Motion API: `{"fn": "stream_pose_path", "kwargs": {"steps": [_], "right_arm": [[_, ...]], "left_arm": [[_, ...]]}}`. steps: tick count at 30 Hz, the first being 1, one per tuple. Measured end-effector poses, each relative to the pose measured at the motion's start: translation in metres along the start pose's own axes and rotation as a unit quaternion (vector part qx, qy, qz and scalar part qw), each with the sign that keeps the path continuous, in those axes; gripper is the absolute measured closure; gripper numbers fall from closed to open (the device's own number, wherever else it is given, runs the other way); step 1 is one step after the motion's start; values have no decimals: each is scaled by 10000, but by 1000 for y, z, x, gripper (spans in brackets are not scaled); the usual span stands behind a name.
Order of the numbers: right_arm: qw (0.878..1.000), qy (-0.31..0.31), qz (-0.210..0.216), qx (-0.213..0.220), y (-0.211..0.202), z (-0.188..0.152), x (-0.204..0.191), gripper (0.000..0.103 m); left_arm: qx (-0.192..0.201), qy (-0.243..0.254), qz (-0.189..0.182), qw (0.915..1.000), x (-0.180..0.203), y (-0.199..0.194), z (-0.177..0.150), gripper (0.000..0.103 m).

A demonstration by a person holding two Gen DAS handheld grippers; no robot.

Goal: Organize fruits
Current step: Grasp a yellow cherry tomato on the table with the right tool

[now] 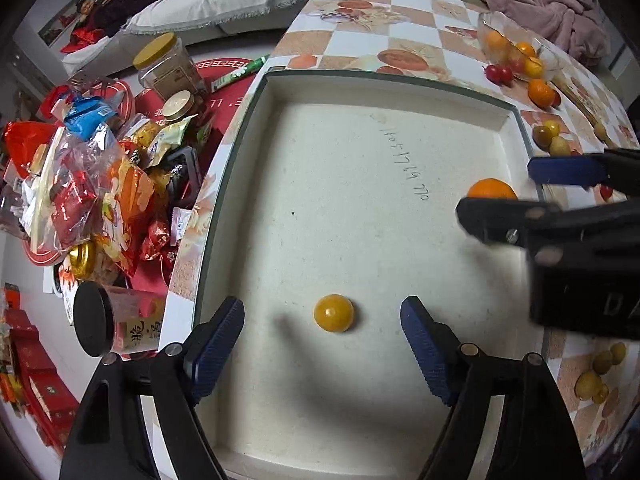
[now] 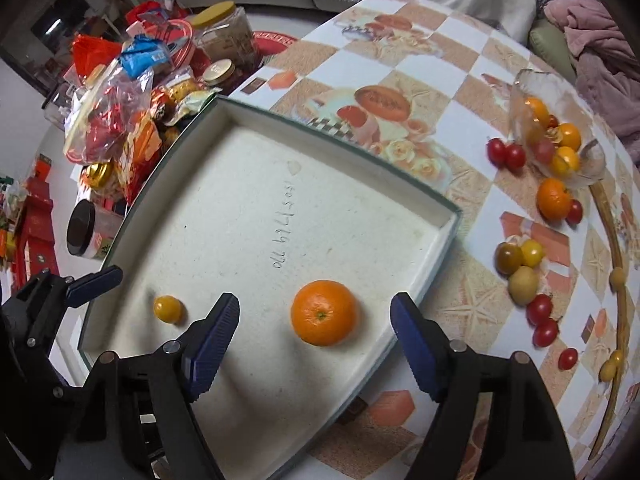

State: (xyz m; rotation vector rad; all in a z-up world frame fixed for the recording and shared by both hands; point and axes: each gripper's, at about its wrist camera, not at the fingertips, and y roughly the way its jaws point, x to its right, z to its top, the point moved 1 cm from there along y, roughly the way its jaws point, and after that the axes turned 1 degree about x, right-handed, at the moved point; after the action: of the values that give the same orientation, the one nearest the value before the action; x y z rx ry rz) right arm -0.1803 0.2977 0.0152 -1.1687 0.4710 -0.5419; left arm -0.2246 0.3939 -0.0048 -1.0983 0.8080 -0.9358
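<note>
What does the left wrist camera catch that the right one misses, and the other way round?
Only the left wrist view shows the green pen beyond the tray. Only the right wrist view shows the whole orange, with its stem end, between the open right gripper. Both show the white tray, the small yellow fruit, the glass bowl and the snack pile.

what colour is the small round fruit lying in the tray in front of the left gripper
Yellow-orange. The small fruit shows best in the left wrist view, lying in the white tray.

We see the counter (image 2: 472, 92), checkered cloth: shallow box (image 2: 436, 256), tipped glass bowl (image 2: 560, 92), loose tomatoes (image 2: 540, 308) and a tangerine (image 2: 553, 197) directly on it.
</note>
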Motion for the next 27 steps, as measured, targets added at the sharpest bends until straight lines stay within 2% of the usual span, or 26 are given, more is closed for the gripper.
{"fn": "stream_pose_path", "kwargs": {"steps": [4,8,12,19,24,27], "right_arm": [[9993,213,-185,234,-17,-5,14,13],[9974,574,-263,341,-33,-20,38,12],[9933,1046,-385,307,-43,-51,70,12],[9755,2081,-715,55,-55,-128,137,12],[9595,2676,-869,-109,-60,-175,174,12],[9535,2866,-916,-150,-62,-191,185,12]], "left_arm": [[-21,59,-7,10000,5,-5,0,22],[60,308,-54,9995,23,-16,1,22],[152,657,-168,9976,51,-24,3,22],[224,1193,-496,9914,106,-38,1,22],[222,1684,-761,9825,147,-46,-8,22],[168,1947,-935,9762,167,-49,-21,22]]}}
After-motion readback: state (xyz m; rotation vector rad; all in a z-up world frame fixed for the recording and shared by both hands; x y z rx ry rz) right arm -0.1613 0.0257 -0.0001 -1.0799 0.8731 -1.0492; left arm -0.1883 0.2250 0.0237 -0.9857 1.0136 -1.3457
